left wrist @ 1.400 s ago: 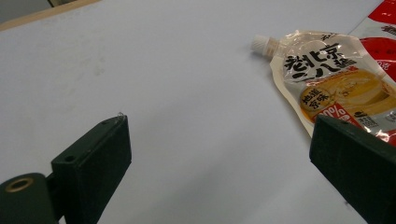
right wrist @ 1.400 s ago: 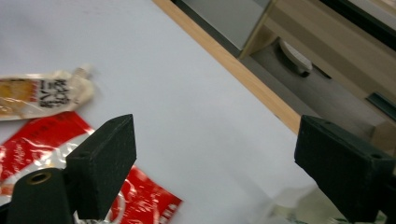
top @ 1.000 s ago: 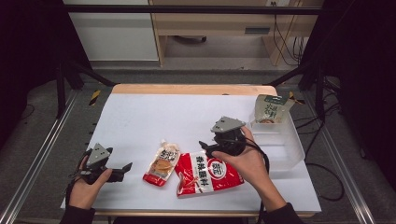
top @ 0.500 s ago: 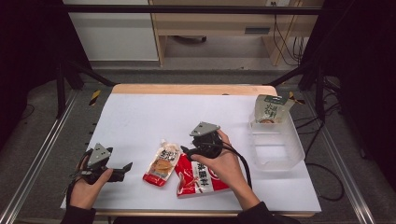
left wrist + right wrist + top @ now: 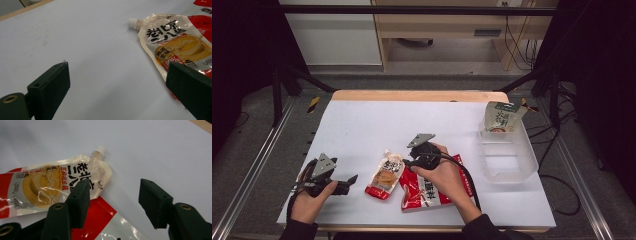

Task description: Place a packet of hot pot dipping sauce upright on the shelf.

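Since the earlier frames, the right gripper point(image 5: 408, 161) has been carried leftward from beside the clear plastic bin point(image 5: 508, 159) across the red packet point(image 5: 422, 190), and is now held at that packet's upper left corner, close to the spout pouch point(image 5: 385, 176). The left gripper point(image 5: 347, 181) has stayed at the near left part of the table point(image 5: 362, 125), its jaws spread wide and empty.

The spout pouch is laid flat between the two grippers, just left of the red packet and overlapping its edge. Its long axis is run from the white cap at the far end to the red base at the near end, tilted slightly. The right gripper is judged the nearer of the two: the pouch lies just to its left, while a strip of bare table is left between the pouch and the left gripper.

In the right gripper view point(image 5: 111, 203) the jaws are seen parted, nothing held, with one jaw over the pouch's point(image 5: 55, 186) upper shoulder and the other over bare table; the red packet point(image 5: 102, 225) is seen underneath. The overlap is less plain in the high view. In the left gripper view point(image 5: 117, 87) the pouch point(image 5: 172, 42) is shown beyond the right-hand jaw. A second pouch point(image 5: 501, 116) is stood at the bin's far end.
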`<state>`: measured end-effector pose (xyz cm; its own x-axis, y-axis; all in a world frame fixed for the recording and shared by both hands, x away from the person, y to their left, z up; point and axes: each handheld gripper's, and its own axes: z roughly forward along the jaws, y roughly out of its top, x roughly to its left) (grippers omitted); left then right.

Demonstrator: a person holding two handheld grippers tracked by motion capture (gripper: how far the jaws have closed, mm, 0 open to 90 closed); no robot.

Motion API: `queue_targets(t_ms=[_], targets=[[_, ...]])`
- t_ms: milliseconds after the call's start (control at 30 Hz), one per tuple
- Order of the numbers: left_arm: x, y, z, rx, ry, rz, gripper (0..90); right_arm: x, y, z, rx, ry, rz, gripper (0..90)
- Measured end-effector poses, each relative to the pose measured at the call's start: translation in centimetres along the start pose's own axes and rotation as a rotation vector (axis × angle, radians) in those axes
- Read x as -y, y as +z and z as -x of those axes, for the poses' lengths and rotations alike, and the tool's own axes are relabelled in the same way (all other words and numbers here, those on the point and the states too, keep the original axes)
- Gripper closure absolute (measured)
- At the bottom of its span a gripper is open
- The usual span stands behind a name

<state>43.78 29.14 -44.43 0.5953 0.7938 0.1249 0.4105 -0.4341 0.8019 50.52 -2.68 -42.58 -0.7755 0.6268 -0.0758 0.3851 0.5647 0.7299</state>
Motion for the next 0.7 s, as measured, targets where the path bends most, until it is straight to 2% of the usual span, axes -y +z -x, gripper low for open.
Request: queue_targets(t_ms=[33,67,233,467,600,700], targets=[[0.0,0.0,0.0,0.000,0.000,0.000,5.6,-0.2,0.9,-0.1,-0.018,0.007,-0.019,45.2],[0.0,0.0,0.0,0.000,0.002,-0.001,5.6,-0.2,0.9,-0.1,-0.018,0.007,-0.019,45.2],[-0.1,0.1,0.1,0.001,0.006,-0.001,5.6,-0.6,3.4,-0.8,-0.054,-0.001,-0.068,48.6],[-0.3,0.3,0.2,0.007,0.008,0.000,5.6,-0.3,4.6,-0.9,-0.081,0.016,-0.085,48.3],[-0.2,0.2,0.3,0.009,0.009,0.002,5.6,-0.2,5.1,-1.0,-0.108,0.037,-0.096,45.3],[-0.2,0.2,0.2,0.010,0.010,0.004,5.6,-0.2,5.3,-1.1,-0.111,0.042,-0.098,43.0]])
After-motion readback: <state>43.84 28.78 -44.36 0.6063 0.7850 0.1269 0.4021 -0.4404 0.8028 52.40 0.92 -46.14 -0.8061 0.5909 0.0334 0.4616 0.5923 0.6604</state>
